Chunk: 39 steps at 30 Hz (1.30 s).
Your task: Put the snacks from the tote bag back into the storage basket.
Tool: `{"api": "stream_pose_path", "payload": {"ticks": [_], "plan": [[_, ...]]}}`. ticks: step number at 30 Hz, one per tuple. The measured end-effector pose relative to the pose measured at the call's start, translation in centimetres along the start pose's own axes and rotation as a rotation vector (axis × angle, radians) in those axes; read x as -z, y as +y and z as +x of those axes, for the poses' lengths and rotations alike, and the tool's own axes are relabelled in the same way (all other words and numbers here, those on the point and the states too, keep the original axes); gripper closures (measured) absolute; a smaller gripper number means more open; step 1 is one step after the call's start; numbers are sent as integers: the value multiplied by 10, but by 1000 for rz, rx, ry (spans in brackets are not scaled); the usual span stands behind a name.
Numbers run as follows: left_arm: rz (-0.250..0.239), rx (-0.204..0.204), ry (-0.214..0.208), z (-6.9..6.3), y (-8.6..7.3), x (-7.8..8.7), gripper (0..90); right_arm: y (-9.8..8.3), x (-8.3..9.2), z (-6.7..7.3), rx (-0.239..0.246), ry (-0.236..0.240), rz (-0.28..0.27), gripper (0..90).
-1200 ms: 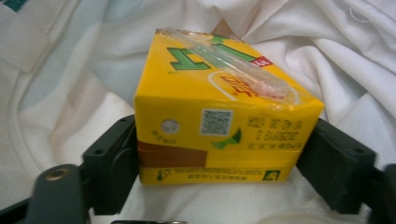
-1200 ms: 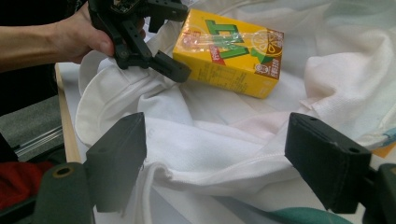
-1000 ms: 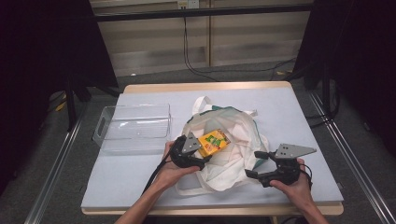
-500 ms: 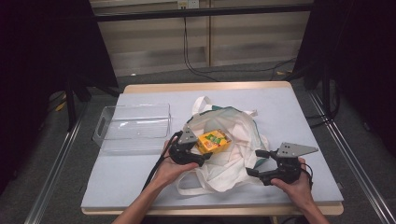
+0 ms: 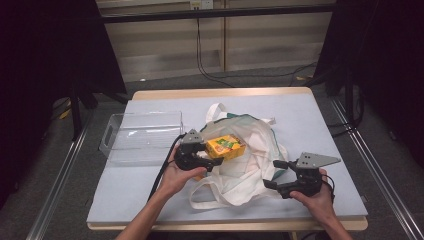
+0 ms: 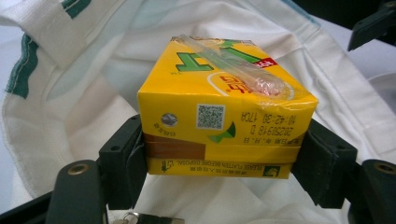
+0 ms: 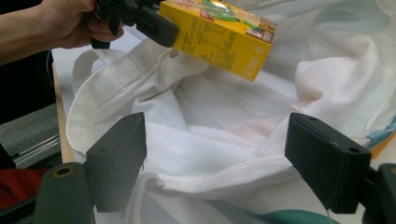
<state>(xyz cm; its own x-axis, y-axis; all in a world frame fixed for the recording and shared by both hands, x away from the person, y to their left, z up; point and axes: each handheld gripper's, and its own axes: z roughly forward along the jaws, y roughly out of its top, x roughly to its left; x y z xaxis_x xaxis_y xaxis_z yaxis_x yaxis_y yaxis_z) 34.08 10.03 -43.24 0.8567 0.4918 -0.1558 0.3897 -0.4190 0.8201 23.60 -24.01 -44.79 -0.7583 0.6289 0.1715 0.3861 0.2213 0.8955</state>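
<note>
Grey desk (image 5: 125, 190) carries a clear tray (image 5: 142, 137) at far left and a white bag (image 5: 250, 150) mid-desk. Left tongs (image 6: 219, 163) clench a yellow carton (image 6: 219, 116), printed "PLEASE FLATTEN BEFORE DISPOSAL", above the bag, higher than a second ago. Right tongs (image 7: 224, 158) stand released around the bag's near rim.

A wooden-edged table (image 5: 220, 93) with a pale blue-grey top stands on a grey floor (image 5: 60, 165). Beyond its far edge runs a light panelled wall (image 5: 260, 45) with cables (image 5: 200, 50) hanging down it. Black curtains (image 5: 45, 60) darken the left and right sides.
</note>
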Motion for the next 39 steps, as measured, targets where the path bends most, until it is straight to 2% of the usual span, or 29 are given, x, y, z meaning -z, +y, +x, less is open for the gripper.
{"api": "stream_pose_path", "payload": {"ticks": [5,8,10,13,17,25,29,31,36,37,39], "plan": [[-16,22,-17,3,2,6,274,0,0,1,9,-3,3,208],[-24,21,-26,1,4,9,274,1,1,3,17,-8,1,207],[-22,6,-32,-1,5,13,274,2,2,6,20,-11,-5,207],[-22,10,-40,-1,6,16,274,2,2,7,22,-11,-4,208],[-18,28,-80,-1,13,24,273,2,2,7,20,-10,-6,208],[0,22,-78,-2,16,32,275,2,6,5,12,-21,-26,210],[-11,28,-87,0,18,41,274,3,8,7,19,-28,-34,207],[-18,32,-88,2,19,46,274,4,10,9,27,-55,-52,207],[2,45,-78,8,20,62,274,6,13,13,42,-57,-80,193],[9,55,-82,8,19,64,274,6,12,12,36,-62,-75,190],[29,48,-88,8,18,66,274,5,12,11,19,-68,-75,184]]}}
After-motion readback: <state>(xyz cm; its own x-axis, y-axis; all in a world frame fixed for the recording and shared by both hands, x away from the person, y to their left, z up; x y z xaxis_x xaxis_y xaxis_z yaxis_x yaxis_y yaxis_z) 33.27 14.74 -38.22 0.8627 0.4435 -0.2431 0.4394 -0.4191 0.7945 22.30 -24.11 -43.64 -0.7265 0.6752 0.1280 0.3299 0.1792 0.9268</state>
